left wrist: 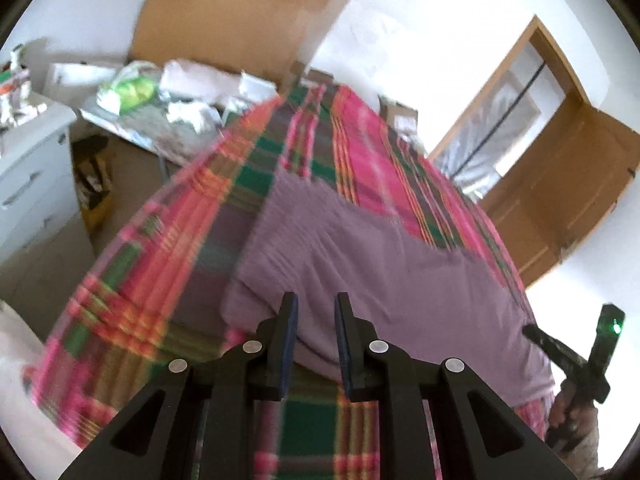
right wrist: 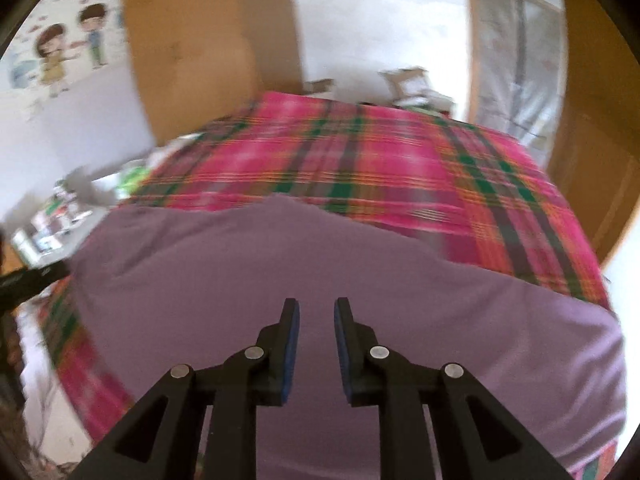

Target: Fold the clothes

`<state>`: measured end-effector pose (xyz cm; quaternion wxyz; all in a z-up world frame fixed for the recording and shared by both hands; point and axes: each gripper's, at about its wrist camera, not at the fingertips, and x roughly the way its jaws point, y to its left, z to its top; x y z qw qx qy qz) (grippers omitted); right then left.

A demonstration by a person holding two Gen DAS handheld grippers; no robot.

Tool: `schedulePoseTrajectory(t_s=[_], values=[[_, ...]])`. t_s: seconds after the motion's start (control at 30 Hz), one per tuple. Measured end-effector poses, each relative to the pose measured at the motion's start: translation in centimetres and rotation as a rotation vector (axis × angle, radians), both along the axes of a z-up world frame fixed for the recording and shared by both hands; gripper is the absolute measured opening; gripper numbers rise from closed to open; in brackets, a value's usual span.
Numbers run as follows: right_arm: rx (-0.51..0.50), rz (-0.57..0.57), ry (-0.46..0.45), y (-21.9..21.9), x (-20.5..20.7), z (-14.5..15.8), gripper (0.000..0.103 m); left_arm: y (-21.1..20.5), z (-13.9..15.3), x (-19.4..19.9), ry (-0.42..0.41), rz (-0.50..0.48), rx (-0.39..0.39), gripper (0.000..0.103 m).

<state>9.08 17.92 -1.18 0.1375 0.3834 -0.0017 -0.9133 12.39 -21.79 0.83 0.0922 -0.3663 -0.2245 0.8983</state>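
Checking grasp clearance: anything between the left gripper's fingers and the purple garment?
Nothing. In the left wrist view the left gripper is open just above the purple garment; nothing lies between.

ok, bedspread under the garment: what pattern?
Plaid bedspread, mostly pink with green and orange stripes. Clearest in the right wrist view, beyond the purple garment.

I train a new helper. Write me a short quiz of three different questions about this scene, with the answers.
1. True or false: the left hand-held gripper holds the purple garment.
2. What pattern has the bed cover? A) plain white B) pink and green plaid C) blue dots
3. Fill in: the right hand-held gripper has its jaws ____ above the garment.

Key: 1 false, its jaws are open and grip nothing; 2 B; 3 open.
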Motion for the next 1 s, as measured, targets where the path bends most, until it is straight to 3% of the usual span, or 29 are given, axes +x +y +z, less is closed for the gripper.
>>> schedulePoseTrajectory(t_s=[0.23,0.5,0.6,0.83,0.9,0.97,1.0], values=[[-0.027,0.236,-0.011,-8.0,-1.3,-0.6,0.024,-3.7,-1.1,-0.6,-0.06,0.079,0.079,0.019],[-0.032,0.485,-0.022,-18.3,-0.5,-1.2,0.026,-4.0,-2.1,0.3,-0.09,0.096,0.099,0.019],[-0.028,0.567,-0.02,-21.3,-0.3,-1.4,0.036,-4.4,-2.5,0.4,-0.099,0.103,0.128,0.019],[0.128,0.683,0.027,-27.1,1.0,-2.7,0.047,-5.4,-2.5,0.3,-0.115,0.105,0.25,0.019],[0.192,0.687,0.041,-28.3,0.9,-3.1,0.047,-5.7,-2.5,0.1,-0.123,0.104,0.281,0.025],[0.226,0.676,0.041,-29.0,0.7,-3.4,0.047,-6.0,-2.6,-0.1,-0.128,0.093,0.317,0.042],[0.243,0.663,0.039,-29.3,0.5,-3.6,0.047,-6.1,-2.7,-0.2,-0.133,0.088,0.334,0.043]])
